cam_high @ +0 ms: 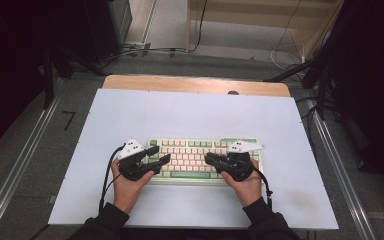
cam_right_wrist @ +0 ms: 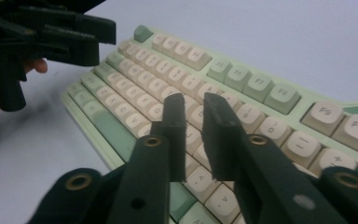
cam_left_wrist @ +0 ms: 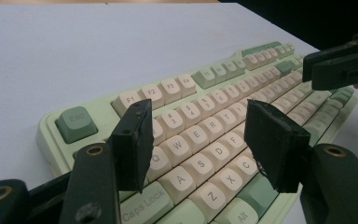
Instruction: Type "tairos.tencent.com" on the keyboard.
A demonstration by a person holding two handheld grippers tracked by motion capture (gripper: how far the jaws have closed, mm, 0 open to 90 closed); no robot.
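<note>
Hovering over a keyboard [cam_high: 200, 161] that lies square near the front of the white worktop [cam_high: 190, 117], within easy reach of both hands. Left gripper [cam_high: 161, 154]: jaws wide, empty, poised above the letter keys at the left end, seemingly ready to press or pinch. Right gripper [cam_high: 209, 159]: jaws narrow, a slim gap between them, nothing held, aimed at the right-hand keys. Both point inward, so each hand likely covers its own half.

Three cameras around the keyboard [cam_high: 204, 160]

High view looks down from above its near edge; both gripper views sit close over its opposite ends, facing inward, sharing its middle keys.
</note>
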